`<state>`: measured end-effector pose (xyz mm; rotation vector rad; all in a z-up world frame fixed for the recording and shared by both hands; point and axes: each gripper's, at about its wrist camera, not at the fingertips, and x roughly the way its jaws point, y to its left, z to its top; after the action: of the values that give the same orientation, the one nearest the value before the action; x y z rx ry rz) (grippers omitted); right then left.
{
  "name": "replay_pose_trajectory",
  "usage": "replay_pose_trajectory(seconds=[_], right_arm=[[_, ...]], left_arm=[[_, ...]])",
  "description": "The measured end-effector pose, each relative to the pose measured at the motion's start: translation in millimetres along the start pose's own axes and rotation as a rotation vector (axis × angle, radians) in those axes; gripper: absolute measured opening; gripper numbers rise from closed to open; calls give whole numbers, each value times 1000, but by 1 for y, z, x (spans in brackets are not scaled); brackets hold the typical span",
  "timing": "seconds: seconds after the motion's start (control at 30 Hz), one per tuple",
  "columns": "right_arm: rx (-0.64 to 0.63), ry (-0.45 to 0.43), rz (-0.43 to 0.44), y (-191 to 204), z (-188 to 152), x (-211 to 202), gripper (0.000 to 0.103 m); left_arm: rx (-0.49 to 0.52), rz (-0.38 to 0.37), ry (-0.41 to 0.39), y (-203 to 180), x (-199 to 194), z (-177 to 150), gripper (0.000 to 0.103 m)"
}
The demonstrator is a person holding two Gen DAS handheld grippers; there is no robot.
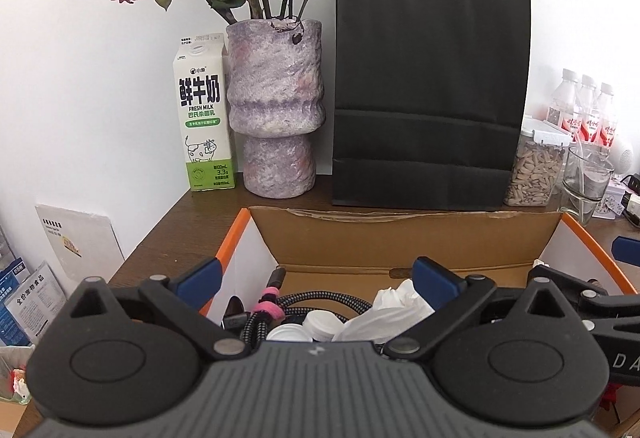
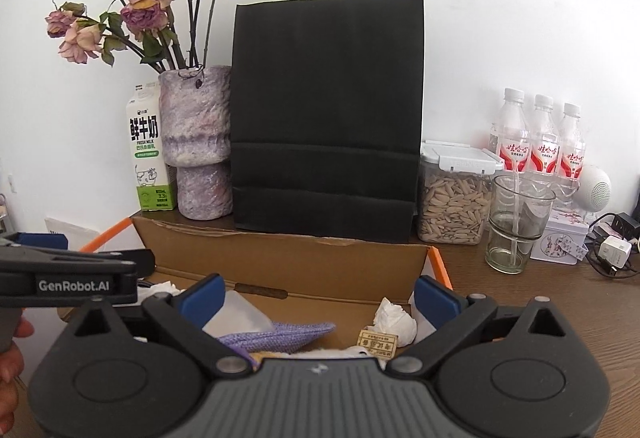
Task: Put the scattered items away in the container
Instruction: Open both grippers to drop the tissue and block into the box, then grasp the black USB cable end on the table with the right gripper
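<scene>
Left wrist view: left tool (image 1: 316,276) released, jaws wide, nothing gripped, above the cardboard box (image 1: 400,234) near the surface's front edge. Braided cable (image 1: 296,302), white caps (image 1: 316,324) and crumpled tissue (image 1: 400,304) lie inside. Right wrist view: right tool (image 2: 318,296) released, empty, over the box's right end; purple cloth (image 2: 280,334), tissue ball (image 2: 394,320) inside.

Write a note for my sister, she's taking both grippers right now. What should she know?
Left gripper: open, empty, over the orange-edged cardboard box.
Right gripper: open, empty, over the same box.
In the box: braided black cable with pink tie, white round caps, crumpled white tissue, lilac knitted cloth, small wooden tag.
Done: these are in.
Left: no stray items show; check the table nearer you.
</scene>
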<state>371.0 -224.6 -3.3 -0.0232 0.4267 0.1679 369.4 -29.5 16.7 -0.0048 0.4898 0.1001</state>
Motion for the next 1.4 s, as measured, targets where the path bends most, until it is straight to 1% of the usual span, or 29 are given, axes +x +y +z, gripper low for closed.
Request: replay_pose_trajectory(seconds=[0.23,0.4,0.47,0.6,0.8,0.9,1.07,1.27,1.4], right_arm=[[-4,-14,-2,1,-2,-3,103],[-14,-25,2,3,-5,-8,103],[-21,-32,1,5,-5,-11,103],[-27,-51,-5,7,-7,-18,103],[-32,-73,0,10,-14,-33,103],[-33,-81,2,12,-19,-41,103],[-42,-85,0,16,-29,-56,103],[-48,-85,-4,20,-45,-79,103],[-76,-84,1,24,-59,-99,103]], left_arm=[[-1,1,4,0,-1,-1,103],[-13,-1,-18,0,-5,-6,103],[-16,-7,-36,-2,-8,-10,103],[-11,5,-91,-4,-18,-15,103],[-53,-4,-162,3,-38,-23,103],[-60,-6,-170,4,-46,-28,103],[-50,-9,-166,4,-59,-39,103],[-39,-12,-182,9,-81,-55,103],[-38,5,-177,16,-96,-65,103]])
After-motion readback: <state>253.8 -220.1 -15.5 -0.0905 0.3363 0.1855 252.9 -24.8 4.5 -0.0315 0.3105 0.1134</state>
